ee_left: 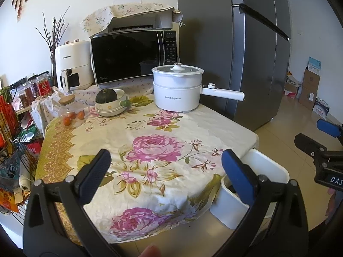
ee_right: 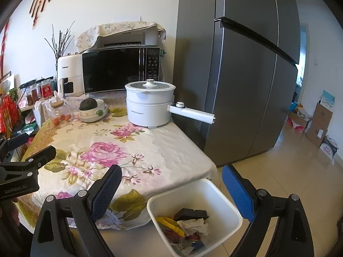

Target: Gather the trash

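1. The left gripper [ee_left: 166,168] has its two blue-padded fingers spread wide apart. Nothing sits between them; they hang above the near part of the flowered tablecloth [ee_left: 150,132], touching nothing.
2. The right gripper [ee_right: 171,188] is spread just as wide and also carries nothing. It hangs over the table's near right corner and over the white bin [ee_right: 223,199].
3. Each gripper shows at the edge of the other's view: the right one on the far right of the left wrist view, the left one on the far left of the right wrist view.
4. One white bin stands on the tiled floor, just beside the table's near right corner. Inside it lies the trash [ee_right: 186,229]: crumpled white paper, a yellow wrapper, a dark flat piece and other scraps, heaped together so an exact count cannot be told.
5. No loose trash is seen on the open cloth.
6. At the far end of the table there is one white electric pot [ee_left: 178,90] with a lid and a long handle pointing right.
7. Left of the pot is one stack of bowls [ee_left: 111,107] with one dark green squash [ee_left: 106,96] on top.
8. Further left stands one glass jar [ee_left: 70,111] with a wooden lid, holding three small orange fruits.
9. Behind stand one black microwave [ee_left: 128,57] and one white air fryer [ee_left: 72,64].
10. One tall grey refrigerator [ee_right: 246,75] stands to the right of the table.
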Demonstrator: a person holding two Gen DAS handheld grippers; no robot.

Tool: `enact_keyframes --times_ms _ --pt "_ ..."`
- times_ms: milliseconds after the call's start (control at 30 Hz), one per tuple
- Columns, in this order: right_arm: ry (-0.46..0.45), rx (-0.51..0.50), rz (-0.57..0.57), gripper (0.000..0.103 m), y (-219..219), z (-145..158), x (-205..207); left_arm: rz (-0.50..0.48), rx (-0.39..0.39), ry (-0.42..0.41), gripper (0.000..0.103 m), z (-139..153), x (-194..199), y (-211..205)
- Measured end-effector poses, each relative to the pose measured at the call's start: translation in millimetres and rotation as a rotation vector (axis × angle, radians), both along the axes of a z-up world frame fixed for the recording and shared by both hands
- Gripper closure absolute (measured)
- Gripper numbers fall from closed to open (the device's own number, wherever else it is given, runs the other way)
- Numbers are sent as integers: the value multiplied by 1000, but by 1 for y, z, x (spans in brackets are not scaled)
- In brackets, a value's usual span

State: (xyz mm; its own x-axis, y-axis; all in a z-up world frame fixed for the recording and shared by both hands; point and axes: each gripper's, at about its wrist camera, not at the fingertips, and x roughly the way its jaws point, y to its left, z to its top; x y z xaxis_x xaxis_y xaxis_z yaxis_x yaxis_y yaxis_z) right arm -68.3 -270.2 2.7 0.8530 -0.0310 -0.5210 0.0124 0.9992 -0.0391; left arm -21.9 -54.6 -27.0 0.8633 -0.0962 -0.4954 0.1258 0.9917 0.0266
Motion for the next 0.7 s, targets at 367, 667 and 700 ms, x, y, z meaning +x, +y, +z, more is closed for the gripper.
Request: enact_keyframes --times_ms 367,667,700 --pt "4 1 -3 7 -1 0 3 -14 -3 15 0 -1 2 -1" --pt "7 -3 -4 7 -1 -1 3 -31 -21 46 0 -4 6 -2" --pt "6 -5 -7 7 -1 -2 3 -31 -21 46 0 -4 5 -2"
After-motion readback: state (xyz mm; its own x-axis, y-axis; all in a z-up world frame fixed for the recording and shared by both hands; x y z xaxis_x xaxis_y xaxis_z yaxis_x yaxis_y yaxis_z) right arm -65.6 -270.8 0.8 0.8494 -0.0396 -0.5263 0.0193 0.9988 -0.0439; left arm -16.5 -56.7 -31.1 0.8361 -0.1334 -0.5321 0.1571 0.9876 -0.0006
